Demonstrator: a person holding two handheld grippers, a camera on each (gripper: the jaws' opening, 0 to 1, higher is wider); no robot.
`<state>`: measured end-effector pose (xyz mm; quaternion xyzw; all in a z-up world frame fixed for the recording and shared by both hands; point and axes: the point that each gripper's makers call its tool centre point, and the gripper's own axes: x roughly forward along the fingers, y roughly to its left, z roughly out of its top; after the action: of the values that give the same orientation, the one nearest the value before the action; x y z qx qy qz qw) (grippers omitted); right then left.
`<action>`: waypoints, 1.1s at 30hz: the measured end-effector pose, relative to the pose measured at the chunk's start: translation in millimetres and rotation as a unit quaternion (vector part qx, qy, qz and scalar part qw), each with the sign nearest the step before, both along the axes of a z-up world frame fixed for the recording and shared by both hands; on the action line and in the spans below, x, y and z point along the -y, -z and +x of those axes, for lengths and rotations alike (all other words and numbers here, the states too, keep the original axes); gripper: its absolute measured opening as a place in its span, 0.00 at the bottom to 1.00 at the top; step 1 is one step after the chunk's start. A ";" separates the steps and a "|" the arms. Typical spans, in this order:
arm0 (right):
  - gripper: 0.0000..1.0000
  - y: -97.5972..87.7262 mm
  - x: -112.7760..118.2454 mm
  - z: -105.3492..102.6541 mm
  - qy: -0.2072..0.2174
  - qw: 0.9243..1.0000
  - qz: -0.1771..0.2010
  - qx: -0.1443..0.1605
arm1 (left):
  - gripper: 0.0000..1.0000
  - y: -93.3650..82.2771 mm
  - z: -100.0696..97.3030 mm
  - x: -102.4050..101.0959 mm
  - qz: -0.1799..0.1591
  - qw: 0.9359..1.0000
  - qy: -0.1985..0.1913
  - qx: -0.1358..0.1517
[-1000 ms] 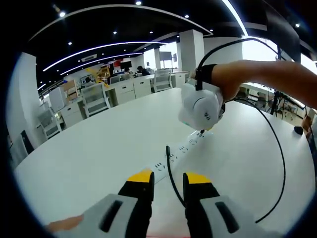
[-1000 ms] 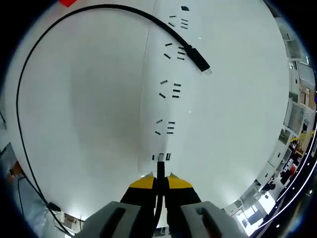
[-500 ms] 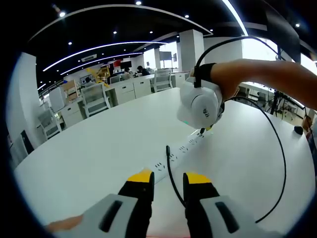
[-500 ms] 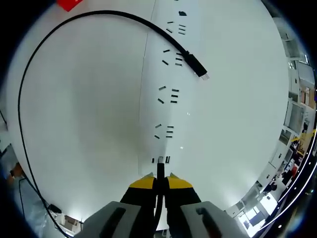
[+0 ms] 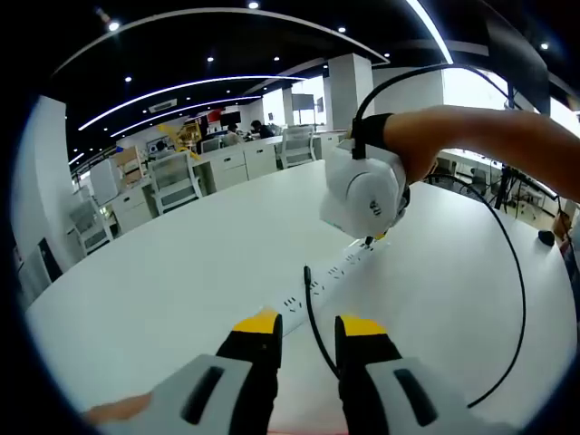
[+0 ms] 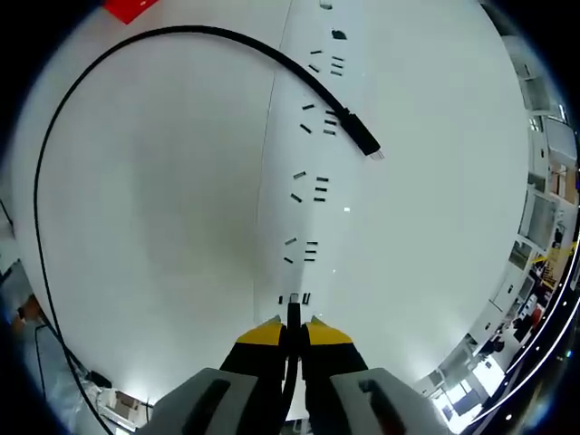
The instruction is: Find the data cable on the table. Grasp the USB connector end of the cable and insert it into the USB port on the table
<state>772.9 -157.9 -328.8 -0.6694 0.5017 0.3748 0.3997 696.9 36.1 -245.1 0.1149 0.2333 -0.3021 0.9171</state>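
Right gripper view: thin black cable curves over a smooth white table.

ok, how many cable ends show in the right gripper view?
2. One is pinched in the right gripper, just short of the USB ports. The other connector lies free farther ahead, beside the sockets of the power strip.

open office, desks, ceiling lights
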 end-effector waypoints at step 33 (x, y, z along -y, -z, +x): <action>0.09 6.7 4.7 -11.8 0.018 0.999 0.029 -0.008 | 0.24 0.1 0.4 0.0 0.000 1.000 0.000 0.000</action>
<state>761.1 -162.6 -335.5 -0.6455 0.5055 0.3875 0.4215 697.3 36.1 -245.3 0.1152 0.2333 -0.3025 0.9169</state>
